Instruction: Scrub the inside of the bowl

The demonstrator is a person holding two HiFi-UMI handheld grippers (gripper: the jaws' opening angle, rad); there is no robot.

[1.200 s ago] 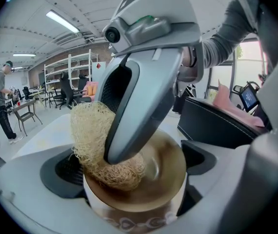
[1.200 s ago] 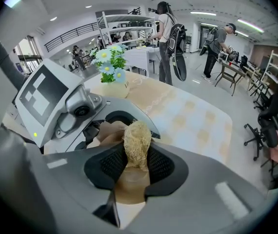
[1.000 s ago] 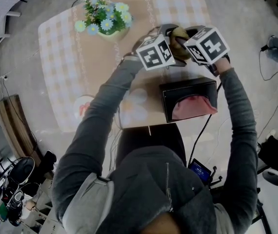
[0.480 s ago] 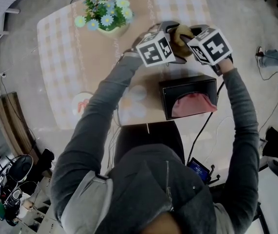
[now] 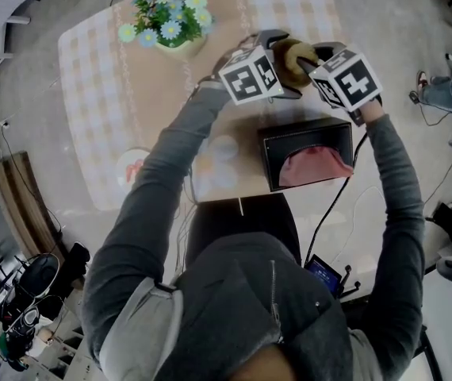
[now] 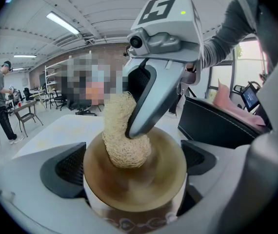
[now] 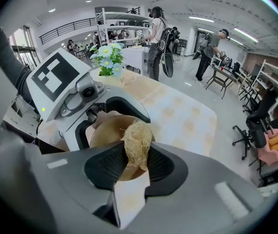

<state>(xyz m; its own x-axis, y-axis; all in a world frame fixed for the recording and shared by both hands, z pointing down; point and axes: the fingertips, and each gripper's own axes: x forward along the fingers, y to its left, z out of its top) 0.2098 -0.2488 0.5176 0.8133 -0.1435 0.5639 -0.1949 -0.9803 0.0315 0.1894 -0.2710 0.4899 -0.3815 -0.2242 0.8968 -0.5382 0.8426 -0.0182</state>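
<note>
A brown bowl (image 6: 135, 189) is clamped between the pads of my left gripper (image 6: 134, 165), which is shut on it, mouth facing the camera. Inside the bowl a tan loofah scrubber (image 6: 124, 139) presses on the inner wall; the bowl's surface is blurred. My right gripper (image 7: 135, 164) is shut on that scrubber (image 7: 137, 141), whose tip reaches into the bowl (image 7: 107, 129). In the head view both grippers meet over the table's right side: the left gripper (image 5: 272, 54), the bowl (image 5: 293, 60) and the right gripper (image 5: 315, 60).
A pot of blue and white flowers (image 5: 168, 21) stands at the far left of the checked tablecloth (image 5: 103, 109). A black box with pink cloth (image 5: 306, 162) sits near me under my right arm. Several people (image 7: 157, 39) stand in the room behind.
Both grippers have drifted slightly up and away from me, still joined at the bowl. The scrubber stays inside the bowl.
</note>
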